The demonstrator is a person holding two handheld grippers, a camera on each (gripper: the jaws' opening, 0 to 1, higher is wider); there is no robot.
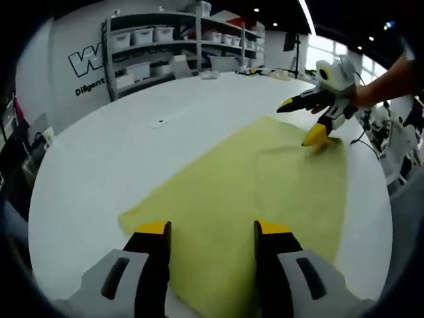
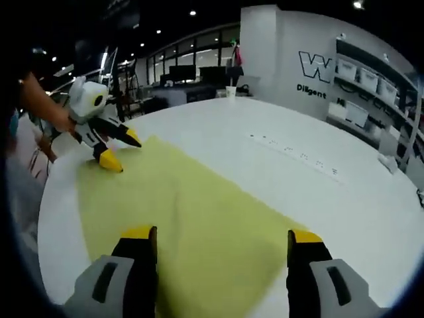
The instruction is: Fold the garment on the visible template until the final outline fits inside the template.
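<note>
A broad white table (image 1: 99, 165) in a workshop with storage shelves (image 1: 165, 46) carries a pale yellow-green cloth garment (image 1: 252, 192), lying flat. The left gripper (image 1: 207, 228) hovers over one edge with jaws spread, holding nothing. The right gripper (image 2: 215, 232), also spread, hangs above the opposite end, probably so both can pinch corners for a fold. No template outline can be made out.

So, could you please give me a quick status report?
Left hand-held gripper open over yellow garment. Right hand-held gripper open. Garment flat on white table, unfolded.
</note>
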